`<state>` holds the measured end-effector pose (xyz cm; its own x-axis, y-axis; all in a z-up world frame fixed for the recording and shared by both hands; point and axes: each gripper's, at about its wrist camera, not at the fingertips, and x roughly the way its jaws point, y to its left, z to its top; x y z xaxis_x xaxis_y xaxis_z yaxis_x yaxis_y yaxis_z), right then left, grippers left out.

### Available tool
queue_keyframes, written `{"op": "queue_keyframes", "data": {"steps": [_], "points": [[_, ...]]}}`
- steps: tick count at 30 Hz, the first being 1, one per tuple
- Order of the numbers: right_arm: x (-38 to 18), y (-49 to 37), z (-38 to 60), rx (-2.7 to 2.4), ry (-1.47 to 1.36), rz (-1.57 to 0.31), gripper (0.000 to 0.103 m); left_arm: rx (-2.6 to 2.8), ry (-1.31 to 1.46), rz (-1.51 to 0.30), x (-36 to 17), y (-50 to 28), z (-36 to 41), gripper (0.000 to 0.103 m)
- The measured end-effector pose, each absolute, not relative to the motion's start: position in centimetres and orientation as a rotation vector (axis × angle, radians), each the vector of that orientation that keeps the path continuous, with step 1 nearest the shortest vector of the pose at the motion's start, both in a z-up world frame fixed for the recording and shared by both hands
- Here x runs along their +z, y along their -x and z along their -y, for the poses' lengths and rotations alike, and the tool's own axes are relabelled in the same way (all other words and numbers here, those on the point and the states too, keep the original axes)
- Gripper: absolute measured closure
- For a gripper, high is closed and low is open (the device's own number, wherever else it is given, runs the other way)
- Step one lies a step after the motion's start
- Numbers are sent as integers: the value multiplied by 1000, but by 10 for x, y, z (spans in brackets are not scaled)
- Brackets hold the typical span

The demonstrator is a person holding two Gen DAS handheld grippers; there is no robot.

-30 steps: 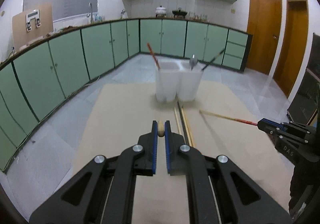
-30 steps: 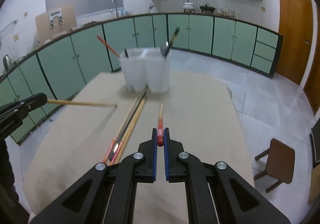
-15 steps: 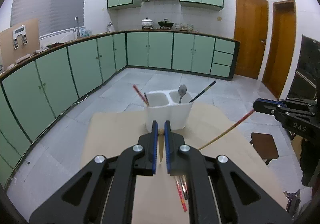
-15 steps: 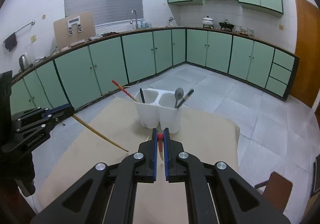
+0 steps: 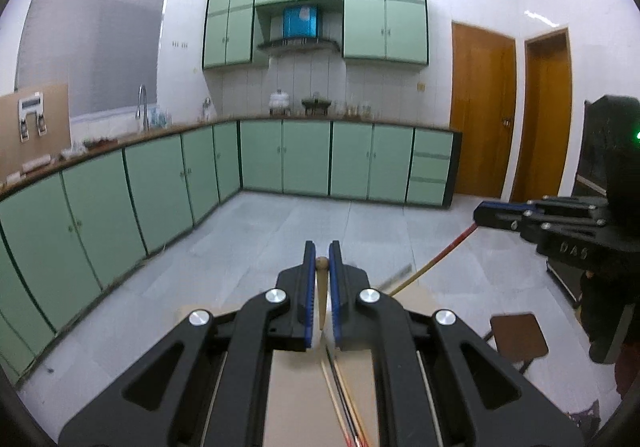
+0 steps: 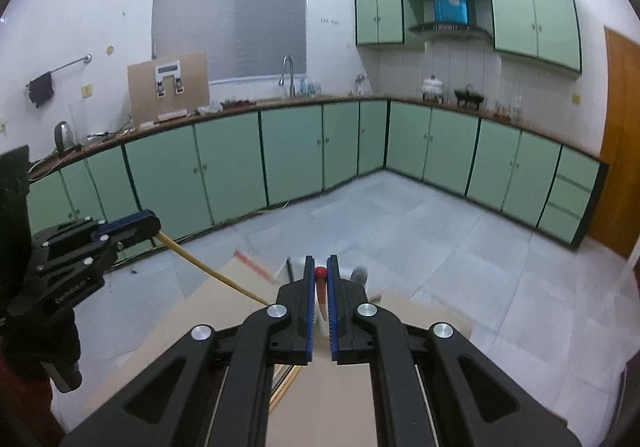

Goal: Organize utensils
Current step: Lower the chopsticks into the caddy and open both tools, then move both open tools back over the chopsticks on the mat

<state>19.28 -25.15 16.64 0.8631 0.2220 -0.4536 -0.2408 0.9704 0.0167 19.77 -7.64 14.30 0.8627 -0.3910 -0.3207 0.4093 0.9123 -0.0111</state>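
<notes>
Beige table (image 5: 296, 399) in a green-cabinet kitchen (image 6: 232, 167). Left gripper (image 5: 322, 261) clamps a wooden chopstick (image 5: 321, 295); right gripper (image 6: 320, 271) clamps a red-tipped chopstick (image 6: 320, 287). The white holder (image 6: 298, 265) is blurred, mostly hidden.

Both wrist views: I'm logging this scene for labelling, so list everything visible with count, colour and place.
Chopstick: one, plain wood, in left gripper.
Red-tipped chopstick: one, in right gripper.
Loose chopsticks: several, wood and dark, on table below left gripper.
Holder: one, white, far table end, mostly hidden.
Table: one, beige.
Stool: one, brown, floor right.
Cabinets: many, green, along walls.
Doors: two, brown, right wall.
Left gripper: black, blue pads, shut.
Right gripper: same, shut.
</notes>
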Motion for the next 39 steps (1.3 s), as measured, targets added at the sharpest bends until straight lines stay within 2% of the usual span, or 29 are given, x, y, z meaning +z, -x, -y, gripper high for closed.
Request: {"op": "queue_keyframes", "data": {"steps": [7, 18, 27, 29, 31, 35, 39], "points": [[167, -238, 249, 225, 44, -481, 97, -412, -57, -303, 150, -239, 98, 97], [106, -311, 243, 222, 42, -629, 97, -420, -40, -448, 92, -314, 116, 97], [80, -325, 248, 224, 28, -677, 95, -423, -45, -526, 71, -338, 108, 96], [83, -323, 251, 214, 32, -667, 87, -424, -45, -522, 73, -337, 106, 94], [87, -317, 255, 203, 24, -647, 74, -424, -37, -512, 77, -333, 103, 86], [98, -303, 262, 169, 25, -609, 66, -424, -40, -477, 85, -319, 98, 76], [107, -276, 272, 103, 32, -545, 43, -416, -53, -440, 90, -290, 88, 59]]}}
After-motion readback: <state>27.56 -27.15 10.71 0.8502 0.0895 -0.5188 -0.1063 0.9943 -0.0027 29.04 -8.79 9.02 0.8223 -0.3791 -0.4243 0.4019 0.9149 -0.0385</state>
